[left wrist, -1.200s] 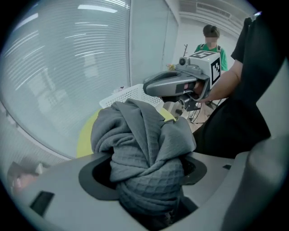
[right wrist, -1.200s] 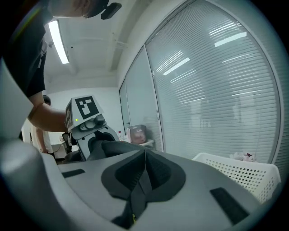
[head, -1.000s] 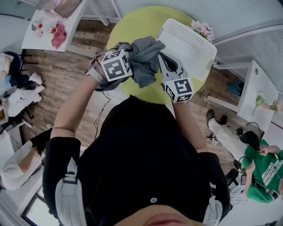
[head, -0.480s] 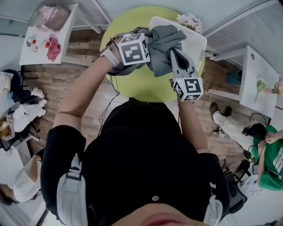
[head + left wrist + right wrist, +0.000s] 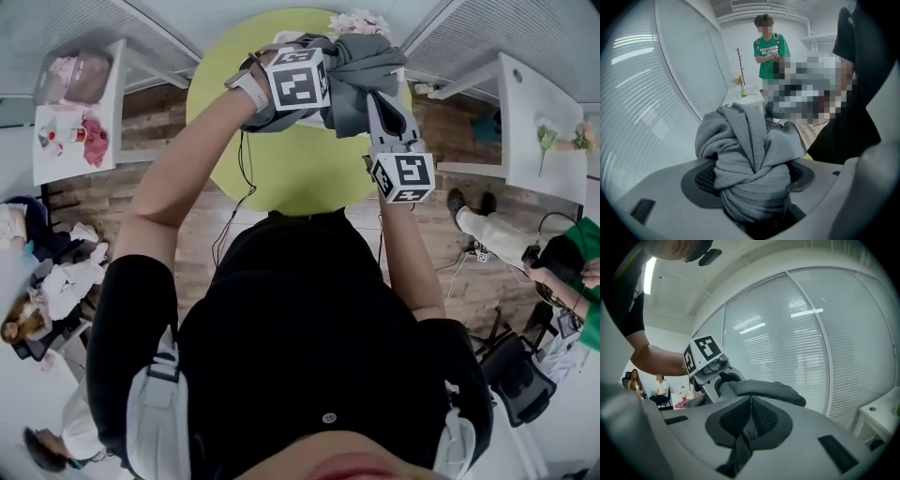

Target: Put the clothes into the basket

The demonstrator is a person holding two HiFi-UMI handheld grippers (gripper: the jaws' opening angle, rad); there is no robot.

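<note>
A grey garment [image 5: 366, 61] hangs bunched above the far side of the round yellow-green table [image 5: 272, 159]. My left gripper [image 5: 323, 84] is shut on a thick twisted bundle of the garment [image 5: 750, 154], which fills the space between its jaws. My right gripper [image 5: 377, 103] is beside it on the right, shut on a thin fold of the same cloth [image 5: 768, 390], which runs across to the left gripper's marker cube [image 5: 705, 350]. In the head view the garment and both grippers hide almost all of the white basket.
Pink flowers [image 5: 356, 21] sit at the table's far edge. White side tables stand at the left [image 5: 80, 103] and right [image 5: 544, 131]. A person in a green shirt [image 5: 768, 47] stands nearby. A seated person's legs [image 5: 487, 234] stretch out at the right.
Both grippers have carried the garment farther across the table, up the head view. The white basket, plain to see before, is now covered by the cloth and grippers.
</note>
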